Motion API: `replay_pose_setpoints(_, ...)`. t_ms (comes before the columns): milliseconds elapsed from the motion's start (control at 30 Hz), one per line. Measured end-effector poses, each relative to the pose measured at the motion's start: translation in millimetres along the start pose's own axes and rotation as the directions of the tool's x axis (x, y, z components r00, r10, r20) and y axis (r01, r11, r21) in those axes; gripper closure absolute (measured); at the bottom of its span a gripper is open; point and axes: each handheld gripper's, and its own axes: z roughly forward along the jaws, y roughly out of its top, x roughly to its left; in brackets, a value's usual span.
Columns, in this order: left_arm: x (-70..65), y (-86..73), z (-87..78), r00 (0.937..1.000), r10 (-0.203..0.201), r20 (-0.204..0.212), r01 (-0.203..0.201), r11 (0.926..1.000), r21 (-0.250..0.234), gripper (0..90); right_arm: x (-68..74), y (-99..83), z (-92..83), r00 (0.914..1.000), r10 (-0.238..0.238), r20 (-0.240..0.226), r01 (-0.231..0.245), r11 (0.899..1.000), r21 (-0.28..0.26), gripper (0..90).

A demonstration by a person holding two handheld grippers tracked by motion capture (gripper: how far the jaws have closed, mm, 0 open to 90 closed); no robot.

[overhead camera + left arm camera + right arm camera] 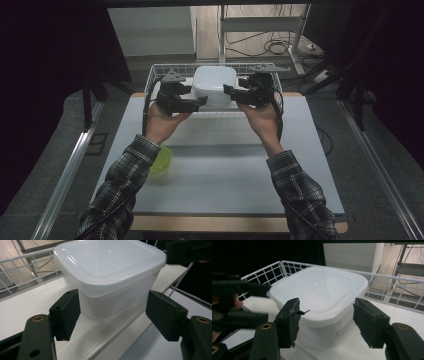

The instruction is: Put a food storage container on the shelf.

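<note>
A white lidded plastic container (215,82) stands in a white wire basket (152,77) at the table's far edge. My left gripper (202,101) is at its left side and my right gripper (227,90) at its right, both pointing inward at it. In the left gripper view the container (110,275) has a corner between the open jaws of the left gripper (113,315), with gaps at both pads. In the right gripper view the container (322,297) sits likewise between the spread jaws of the right gripper (328,322), untouched.
A yellow-green bowl-like object (162,159) lies on the white table (225,170), partly under the left forearm. Basket wires (274,270) rise behind and beside the container. A metal stand and cables (272,45) are on the floor beyond.
</note>
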Motion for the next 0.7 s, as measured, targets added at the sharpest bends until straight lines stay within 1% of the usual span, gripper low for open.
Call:
replay_pose_setpoints(33,1.3,0.3,-0.1,1.0000,-0.001,-0.005,0.001,1.0000,0.000,27.8,1.4,-5.1,-0.8,1.0000,-0.006,-0.005,0.006,1.000,0.009,38.4)
replay_pose_setpoints(100,3.9,1.3,0.9,0.9999,-0.001,-0.011,0.001,1.0000,0.002,27.8,1.8,-7.8,-0.6,0.9999,-0.011,-0.009,0.011,1.000,0.014,38.2)
replay_pose_setpoints(167,5.2,2.3,3.5,0.9999,0.003,-0.017,-0.003,1.0000,0.003,27.8,2.4,-12.7,1.6,0.9998,-0.020,-0.009,0.020,0.999,0.032,37.0)
replay_pose_setpoints(233,5.3,2.8,6.9,0.9995,0.019,-0.025,-0.019,0.9998,0.005,27.7,2.2,-16.3,5.5,0.9996,-0.029,-0.004,0.029,0.998,0.048,37.1)
replay_pose_setpoints(267,4.9,3.2,8.6,0.9994,0.020,-0.027,-0.020,0.9998,0.006,27.7,1.7,-17.3,7.5,0.9995,-0.032,-0.001,0.032,0.998,0.057,37.0)
replay_pose_setpoints(367,3.7,4.0,12.2,0.9998,0.014,-0.014,-0.014,0.9999,0.005,28.0,-0.2,-18.3,11.9,0.9996,-0.026,-0.014,0.027,0.998,0.061,43.2)
replay_pose_setpoints(400,3.2,4.1,13.1,0.9997,0.019,-0.013,-0.019,0.9998,0.006,28.3,0.0,-18.1,12.7,0.9996,-0.029,-0.008,0.029,0.998,0.062,43.5)
replay_pose_setpoints(433,2.2,4.2,13.9,0.9997,0.017,-0.020,-0.017,0.9998,0.005,28.2,0.2,-17.9,13.5,0.9994,-0.034,-0.006,0.034,0.998,0.062,43.9)
replay_pose_setpoints(500,2.0,3.9,14.6,0.9998,0.011,-0.017,-0.011,0.9999,0.004,28.2,-0.4,-17.3,14.7,0.9993,-0.036,0.005,0.036,0.998,0.061,45.7)
replay_pose_setpoints(600,1.2,3.5,14.9,0.9998,0.012,-0.013,-0.012,0.9999,0.006,28.4,-3.6,-16.4,16.1,0.9995,-0.027,0.017,0.026,0.998,0.061,48.4)
replay_pose_setpoints(700,0.8,3.8,15.1,0.9997,0.016,-0.017,-0.016,0.9999,0.006,28.2,-4.7,-16.5,18.0,0.9997,-0.018,0.017,0.017,0.998,0.063,48.5)
